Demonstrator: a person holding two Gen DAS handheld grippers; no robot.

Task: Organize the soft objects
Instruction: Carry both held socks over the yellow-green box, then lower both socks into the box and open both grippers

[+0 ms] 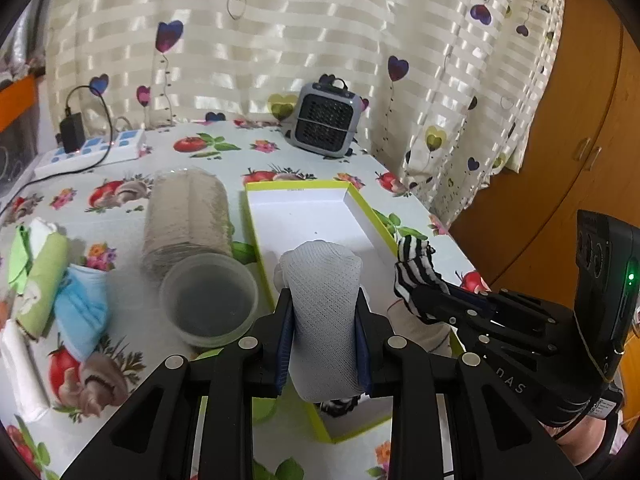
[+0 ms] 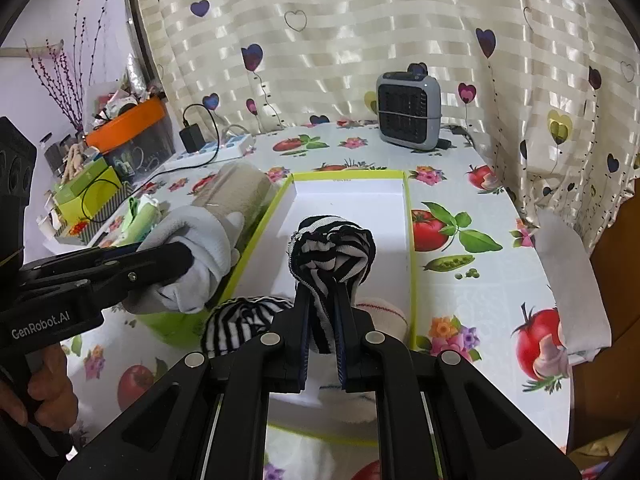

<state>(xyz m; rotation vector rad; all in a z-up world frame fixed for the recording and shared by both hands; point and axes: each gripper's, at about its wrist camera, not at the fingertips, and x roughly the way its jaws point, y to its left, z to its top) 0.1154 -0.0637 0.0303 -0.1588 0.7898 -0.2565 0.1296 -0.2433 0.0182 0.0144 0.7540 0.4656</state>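
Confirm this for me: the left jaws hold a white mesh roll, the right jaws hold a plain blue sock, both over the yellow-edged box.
One detail is wrong: the right wrist view shows the right gripper clamping a black-and-white striped sock, not plain blue. The rest stands: left gripper, white mesh roll, yellow-edged box.

There were two grippers [image 1: 324,312] [image 2: 322,312], one yellow-edged box [image 2: 410,216], two striped sock bundles [image 2: 332,248] [image 2: 236,320], one white sock roll [image 1: 322,280], one clear jar [image 1: 186,216] and one heater [image 1: 322,120]

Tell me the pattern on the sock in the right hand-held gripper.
Black-and-white stripes on the sock; right wrist view.
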